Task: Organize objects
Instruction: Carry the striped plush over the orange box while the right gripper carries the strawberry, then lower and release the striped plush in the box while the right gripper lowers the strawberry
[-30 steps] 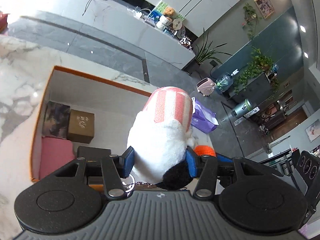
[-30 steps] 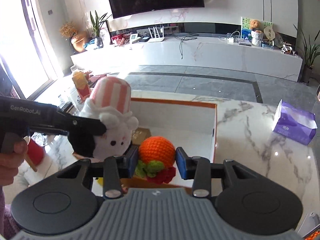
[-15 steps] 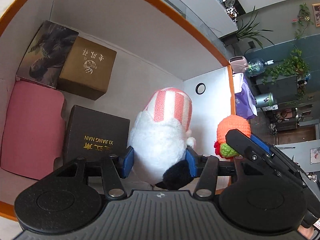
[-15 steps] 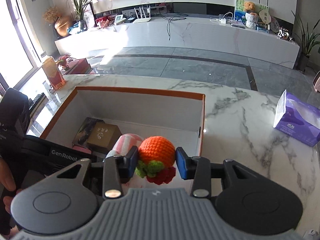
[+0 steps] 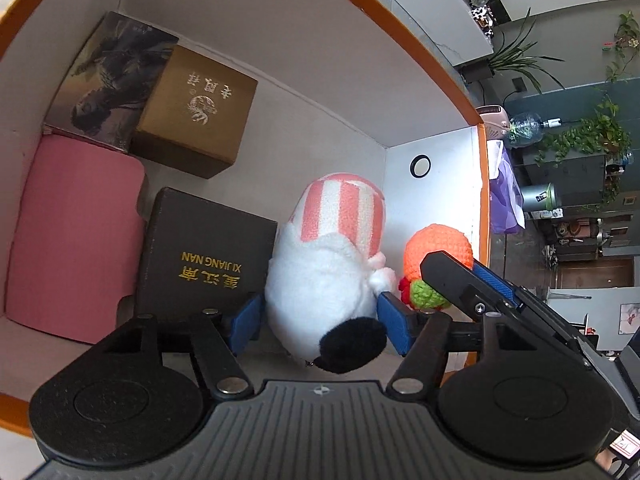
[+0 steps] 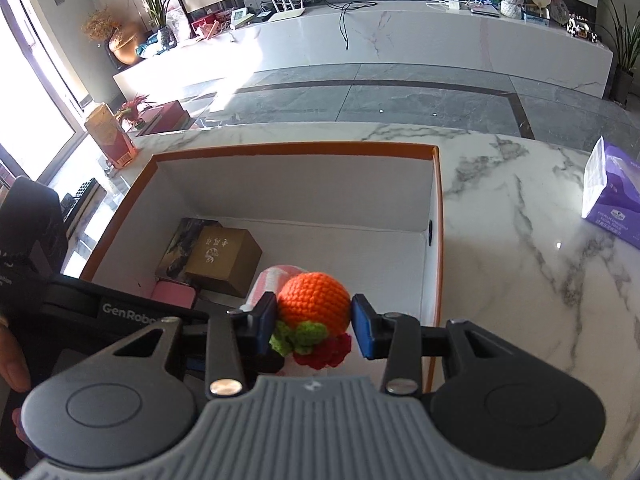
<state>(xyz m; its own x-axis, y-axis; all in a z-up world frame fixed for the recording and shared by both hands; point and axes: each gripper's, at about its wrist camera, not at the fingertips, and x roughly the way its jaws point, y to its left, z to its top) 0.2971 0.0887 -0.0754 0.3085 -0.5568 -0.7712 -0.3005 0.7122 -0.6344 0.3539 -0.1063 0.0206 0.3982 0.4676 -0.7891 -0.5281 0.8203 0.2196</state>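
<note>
Down inside the box [image 5: 248, 8], white walls with an orange rim, the left claw [image 5: 320, 322] is letting go: its jaws are opening around the plush toy [image 5: 328, 264], the white one with the pink-striped hat. The blue pads [image 5: 394, 326] stand at the toy's flanks; on the left side a sliver of gap seems to show, on the right it is too close to call. The toy sits on the box floor, just beside the black box with gold lettering [image 5: 208, 252]. Further back lie a gold box [image 5: 196, 112], a dark picture box [image 5: 112, 76] and a pink box [image 5: 76, 232].

The right claw [image 6: 314, 326] is only partly open and clamped on the crocheted orange [image 6: 314, 304], pads pressing both sides, green leaves and red petals hanging beneath. It hovers over the box's near right corner, next to the plush toy, not set down.

How to finish this well, in my judgement: let the left jaws spread fully clear of the fur before lifting, then draw straight back so a pad doesn't snag the plush and tip it. The right claw should lower the orange into the free floor between toy and right wall, and only then release. Watch the two claws: they are crowded close together, so move one at a time. The purple tissue pack [image 6: 612, 192] stays out on the marble desk [image 6: 520, 240].
</note>
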